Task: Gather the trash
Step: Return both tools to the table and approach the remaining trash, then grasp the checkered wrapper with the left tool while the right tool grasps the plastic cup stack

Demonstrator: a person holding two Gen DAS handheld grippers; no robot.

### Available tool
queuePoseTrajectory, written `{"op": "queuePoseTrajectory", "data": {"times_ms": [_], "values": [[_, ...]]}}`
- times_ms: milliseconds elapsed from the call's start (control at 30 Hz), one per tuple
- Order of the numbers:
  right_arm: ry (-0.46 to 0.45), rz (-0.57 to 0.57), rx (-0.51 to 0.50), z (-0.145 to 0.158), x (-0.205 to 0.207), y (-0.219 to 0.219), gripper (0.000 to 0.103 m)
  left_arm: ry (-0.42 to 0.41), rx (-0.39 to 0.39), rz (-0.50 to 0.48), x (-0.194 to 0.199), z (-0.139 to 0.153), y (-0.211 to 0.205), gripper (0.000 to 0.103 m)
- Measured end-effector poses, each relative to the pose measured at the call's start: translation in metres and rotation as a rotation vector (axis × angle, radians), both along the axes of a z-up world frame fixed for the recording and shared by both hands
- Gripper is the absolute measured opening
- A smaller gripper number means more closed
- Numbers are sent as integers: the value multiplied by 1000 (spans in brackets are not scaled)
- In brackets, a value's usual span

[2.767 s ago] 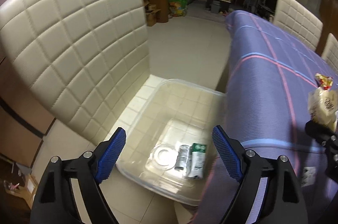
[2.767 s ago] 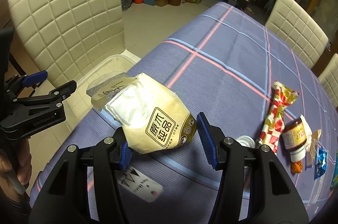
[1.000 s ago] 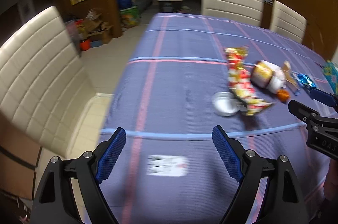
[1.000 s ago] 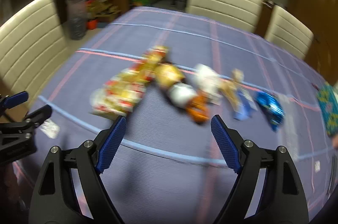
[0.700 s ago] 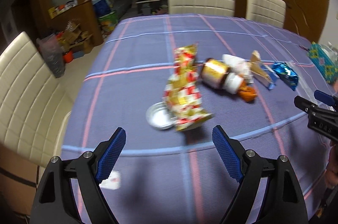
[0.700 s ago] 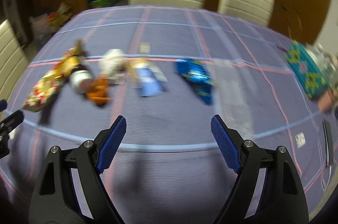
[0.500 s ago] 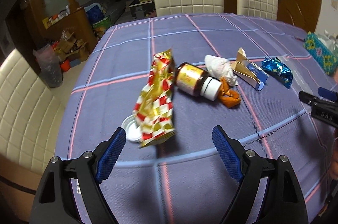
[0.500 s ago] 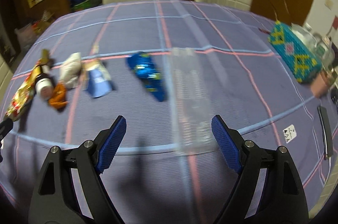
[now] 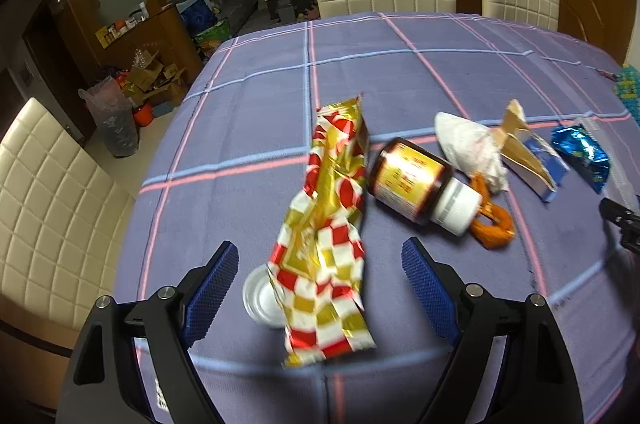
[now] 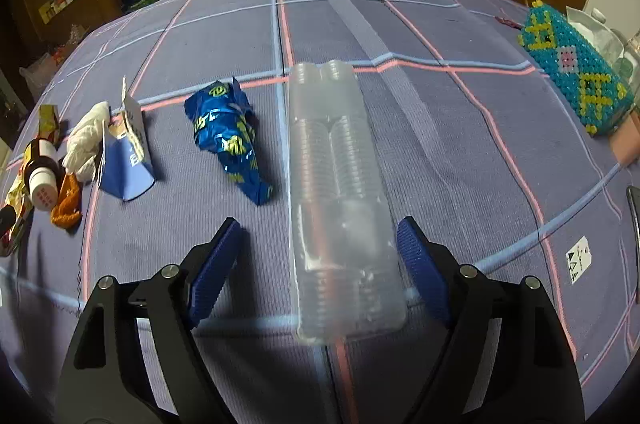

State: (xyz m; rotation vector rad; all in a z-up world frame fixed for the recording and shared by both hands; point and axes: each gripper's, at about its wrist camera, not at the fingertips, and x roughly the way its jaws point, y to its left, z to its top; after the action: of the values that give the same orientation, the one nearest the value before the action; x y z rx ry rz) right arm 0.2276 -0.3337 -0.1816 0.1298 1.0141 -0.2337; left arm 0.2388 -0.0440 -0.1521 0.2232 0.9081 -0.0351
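Reaching for two pieces of trash: right gripper jaws closing around the clear plastic tray lying between them on the table, not yet touching; left gripper jaws standing apart, straddling the checkered wrapper. Next, probably: lowering, pinching, lifting.

Small round lid partly hidden under checked wrapper; beaded box cut off at frame edge; near end of clear plastic tray blurred.
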Motion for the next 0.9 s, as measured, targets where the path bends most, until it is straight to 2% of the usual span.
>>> {"op": "queuePoseTrajectory", "data": {"times_ms": [100, 167, 400, 567, 633, 700, 833, 900], "values": [[-7, 0, 3, 2, 4, 3, 63, 18, -3, 0, 14, -8, 4, 82], [-11, 0, 3, 3, 6, 5, 49, 35, -10, -1, 21, -13, 5, 82], [-27, -31, -3, 4, 8, 6, 43, 68, -34, -31, 33, -28, 5, 82], [-34, -44, 16, 4, 7, 3, 42, 46, -38, -51, 29, -27, 5, 81], [-34, -48, 23, 5, 7, 2, 42, 44, -46, -52, 28, -26, 7, 71], [-33, -52, 35, 5, 6, 0, 42, 46, -53, -50, 27, -24, 7, 50], [-32, -55, 60, 7, 2, 0, 42, 33, -67, -51, 20, -17, 10, 38], [-38, -53, 58, 9, -3, 2, 42, 12, -71, -51, 13, -11, 11, 37]]}}
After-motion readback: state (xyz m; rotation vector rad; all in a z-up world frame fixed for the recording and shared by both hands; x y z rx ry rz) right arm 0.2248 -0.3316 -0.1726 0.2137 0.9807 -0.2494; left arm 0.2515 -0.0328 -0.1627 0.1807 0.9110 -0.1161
